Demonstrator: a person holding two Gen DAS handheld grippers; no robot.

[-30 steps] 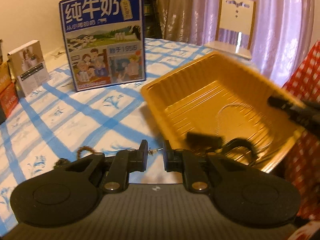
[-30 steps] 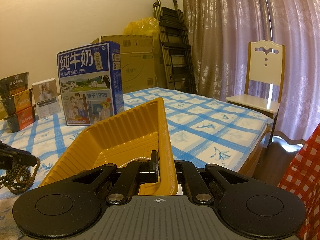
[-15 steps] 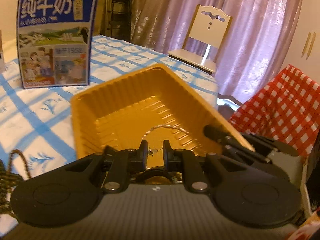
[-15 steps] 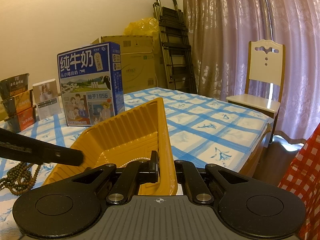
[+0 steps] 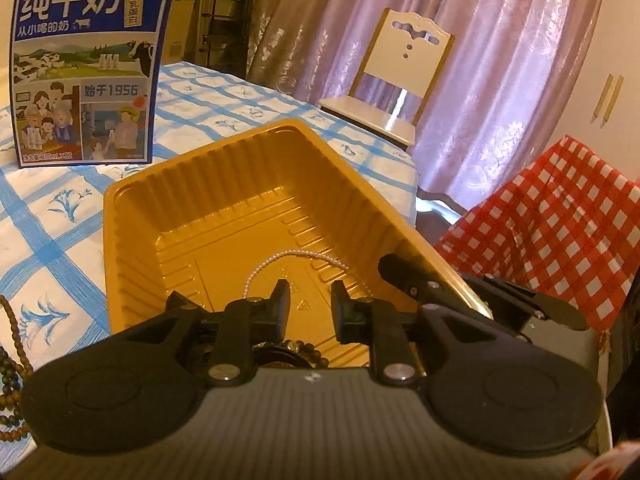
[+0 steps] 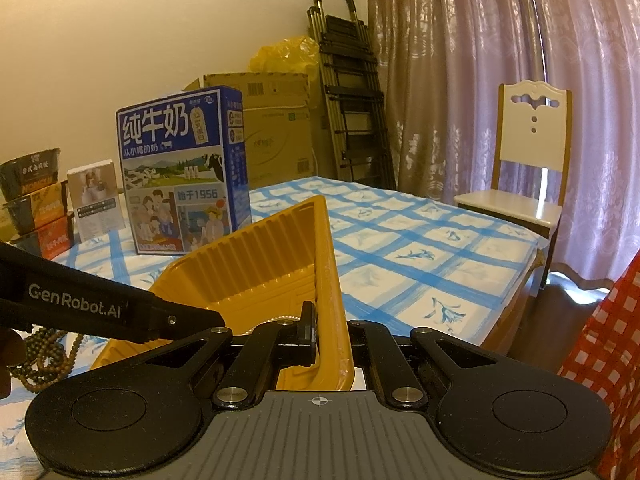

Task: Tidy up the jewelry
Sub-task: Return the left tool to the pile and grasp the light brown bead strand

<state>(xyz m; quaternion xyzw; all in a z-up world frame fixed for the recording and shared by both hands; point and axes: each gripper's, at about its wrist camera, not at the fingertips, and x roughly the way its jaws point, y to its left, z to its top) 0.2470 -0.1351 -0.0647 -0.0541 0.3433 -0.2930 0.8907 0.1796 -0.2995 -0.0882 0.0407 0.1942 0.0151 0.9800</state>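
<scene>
A gold plastic tray (image 5: 240, 168) sits tilted on the blue-checked tablecloth. My right gripper (image 6: 326, 320) is shut on the tray's (image 6: 260, 260) near side wall and shows in the left wrist view as a black finger (image 5: 400, 268) at the rim. A thin pearl necklace (image 5: 296, 255) lies on the tray floor. My left gripper (image 5: 310, 292) hovers over the tray's near end, its jaws opening with nothing between them. A dark beaded bracelet (image 5: 296, 348) shows just beneath it. A string of brown wooden beads (image 6: 44, 356) lies on the cloth left of the tray.
A blue milk carton box (image 6: 180, 172) stands behind the tray, with a small white box (image 6: 96, 200) and stacked noodle bowls (image 6: 36, 200) to its left. A white chair (image 5: 400, 80) is past the table's far edge. Red checked cloth (image 5: 560, 240) hangs at the right.
My left gripper swung right from the tablecloth to over the tray. The small piece pinched between its jaws is gone and the jaws stand wider. The right gripper has not moved.
</scene>
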